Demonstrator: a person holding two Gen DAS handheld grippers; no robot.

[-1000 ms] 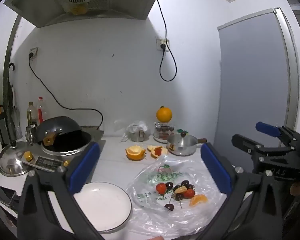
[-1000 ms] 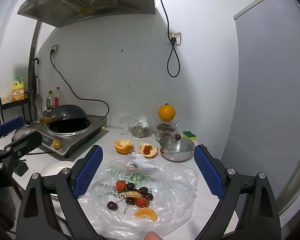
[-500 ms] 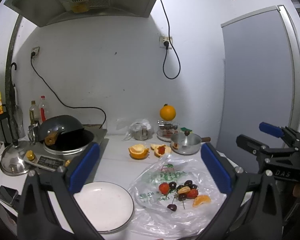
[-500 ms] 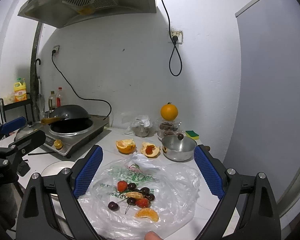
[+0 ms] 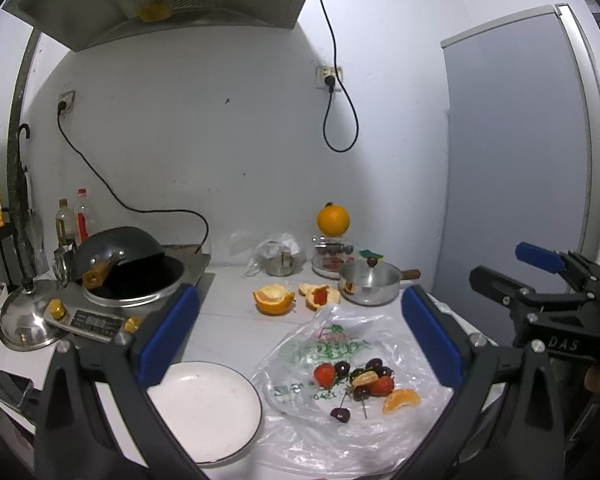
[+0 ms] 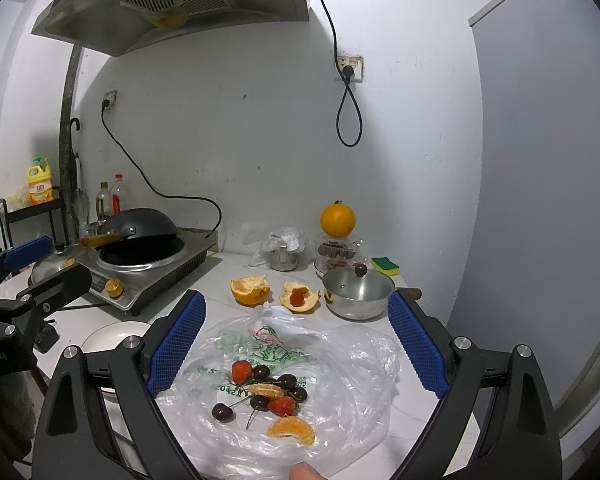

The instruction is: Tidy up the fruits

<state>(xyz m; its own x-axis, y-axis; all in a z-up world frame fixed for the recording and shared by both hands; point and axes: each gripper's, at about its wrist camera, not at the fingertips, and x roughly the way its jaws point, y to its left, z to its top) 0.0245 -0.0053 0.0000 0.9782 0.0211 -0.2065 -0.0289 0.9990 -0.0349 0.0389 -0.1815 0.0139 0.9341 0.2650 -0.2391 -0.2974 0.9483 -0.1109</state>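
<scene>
Fruit lies in a small heap on a clear plastic bag [image 6: 300, 364] spread at the front edge of the white counter [image 5: 228, 320], toward its right end. In the heap are two strawberries [image 6: 241, 371], several dark cherries [image 6: 222, 412] with stems, and two orange segments [image 6: 292, 431], the larger one nearest the front edge. Just left of the bag, also at the front edge, sits a bare white plate [image 5: 204, 408] with a dark rim.

Both tongs are held above the front edge of the counter, level and aimed toward the back wall, with nothing between their blue pads. The left gripper [image 5: 298, 338] has its jaws spread wide, one pad over the plate's side and the other over the bag's right side. The right gripper [image 6: 296, 346] is spread equally wide and frames the bag and the fruit heap; a fingertip [image 6: 306, 472] of the person shows at the bottom of the right wrist view. Each gripper appears at the side of the other's view, so the two are side by side and apart.

Farther back, mid-counter, lie a halved orange [image 5: 273, 300] and an orange peel [image 5: 318, 296] holding something red. Beside them stands a small steel saucepan [image 5: 370, 286]. A whole orange [image 5: 333, 220] rests on a container near the back edge. At the counter's left end an induction cooker [image 5: 140, 300] carries a dark wok [image 5: 118, 250], tilted on it.
</scene>
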